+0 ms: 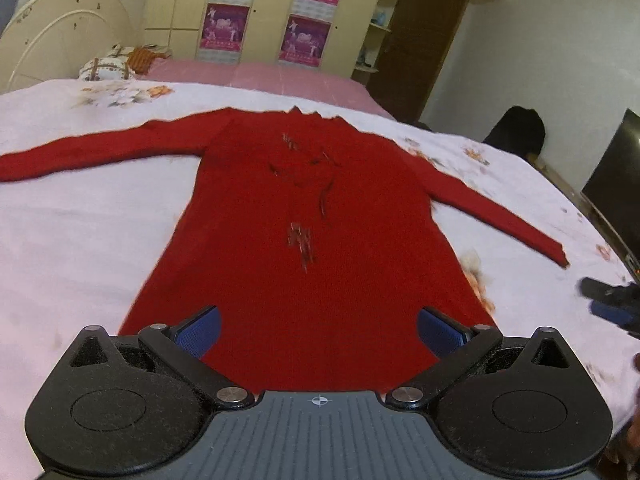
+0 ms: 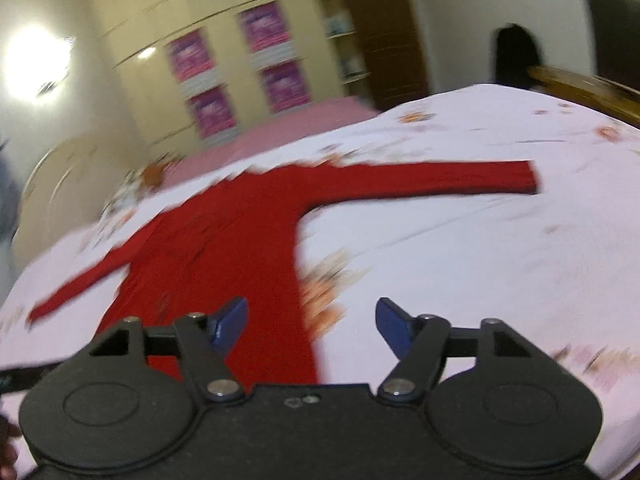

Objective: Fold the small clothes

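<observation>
Scene: you are working over a bed under a pale floral sheet, with a red sweater lying flat on it, front up.

Sweater: it is filling the centre of the left wrist view, collar toward the top of the frame, hem at the bottom, both sleeves stretching out to the left and right edges.

Left gripper: you are holding it over the hem, its blue pads standing wide apart with red knit showing between them and nothing pinched.

Right gripper: you are holding it at the sweater's side edge, lower centre of the blurred right wrist view; its jaws are standing apart, gripping nothing, one pad over red cloth and the other over the sheet.

Right gripper, seen from the left: its dark tips are showing at the right edge of the frame, just below the cuff of the sleeve.

Background: a wardrobe with purple posters is standing at the top of the frame, and a pillow is lying at the upper left.
</observation>
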`<state>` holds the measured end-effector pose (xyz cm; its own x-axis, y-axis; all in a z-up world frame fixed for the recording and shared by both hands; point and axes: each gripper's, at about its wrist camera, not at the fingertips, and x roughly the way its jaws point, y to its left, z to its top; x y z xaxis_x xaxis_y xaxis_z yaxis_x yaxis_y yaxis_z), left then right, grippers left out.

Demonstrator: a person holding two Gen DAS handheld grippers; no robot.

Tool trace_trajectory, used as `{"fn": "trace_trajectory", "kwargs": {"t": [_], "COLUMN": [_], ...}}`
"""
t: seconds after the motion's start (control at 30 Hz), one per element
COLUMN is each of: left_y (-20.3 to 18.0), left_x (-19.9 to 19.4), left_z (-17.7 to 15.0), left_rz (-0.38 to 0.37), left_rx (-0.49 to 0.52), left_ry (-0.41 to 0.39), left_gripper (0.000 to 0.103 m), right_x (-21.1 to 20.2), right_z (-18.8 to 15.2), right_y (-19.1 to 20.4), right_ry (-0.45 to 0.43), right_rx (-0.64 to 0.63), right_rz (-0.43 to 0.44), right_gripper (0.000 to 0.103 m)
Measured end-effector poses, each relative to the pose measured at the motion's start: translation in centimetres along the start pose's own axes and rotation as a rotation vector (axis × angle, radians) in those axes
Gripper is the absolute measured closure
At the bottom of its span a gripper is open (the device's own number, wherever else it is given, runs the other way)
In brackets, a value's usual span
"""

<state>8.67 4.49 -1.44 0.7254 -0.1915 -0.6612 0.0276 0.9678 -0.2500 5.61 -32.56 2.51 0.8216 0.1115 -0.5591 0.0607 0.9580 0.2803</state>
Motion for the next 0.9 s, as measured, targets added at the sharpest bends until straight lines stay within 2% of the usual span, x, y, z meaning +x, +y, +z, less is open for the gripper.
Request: {"fn": "trace_trajectory", "kwargs": {"t": [0.1, 0.17, 0.27, 0.43, 0.57, 0.6, 0.73, 0.87, 0.9], "left_y": [1.5, 2.6, 3.9, 5.1, 6.4, 6.5, 7.0, 7.7, 8.1], "left_x": [3.1, 5.2, 7.0, 10.0, 12.4, 13.0, 14.1, 15.1, 15.2], "left_z": [2.0, 3.1, 4.2, 5.8, 6.8, 7.0, 7.6, 8.1, 8.2], "left_rz": [-0.016, 0.003, -0.071, 0.009, 0.031, 0.037, 0.048, 0.054, 0.056], "left_rx": [-0.087, -0.145, -0.197, -0.174, -0.183, -0.185, -0.185, -0.204, -0.213], "left_ry": [0.014, 0.037, 0.031, 0.064, 0.104, 0.111, 0.117, 0.126, 0.124], "left_gripper": [0.000, 0.000, 0.000, 0.000, 0.000, 0.000, 0.000, 0.000, 0.000], "right_x": [1.9, 3.9, 7.9, 13.6, 16.6, 17.1, 18.5, 19.1, 19.3], "right_z": [3.1, 5.1, 7.3, 7.7, 6.6, 6.5, 5.4, 6.6, 7.1], "right_y": [-4.4, -7.8, -14.1, -21.7, -24.0, -24.4, -24.7, -24.7, -24.9], "right_ry": [-0.058, -0.089, -0.113, -0.127, -0.113, -0.106, -0.130, -0.137, -0.133], "right_rx": [0.107, 0.206, 0.436, 0.717, 0.802, 0.816, 0.807, 0.799, 0.788], "right_rz": [-0.006, -0.022, -0.028, -0.090, -0.152, -0.157, -0.162, -0.177, -0.185], "right_gripper": [0.053, 0.057, 0.057, 0.058, 0.061, 0.066, 0.074, 0.076, 0.084]}}
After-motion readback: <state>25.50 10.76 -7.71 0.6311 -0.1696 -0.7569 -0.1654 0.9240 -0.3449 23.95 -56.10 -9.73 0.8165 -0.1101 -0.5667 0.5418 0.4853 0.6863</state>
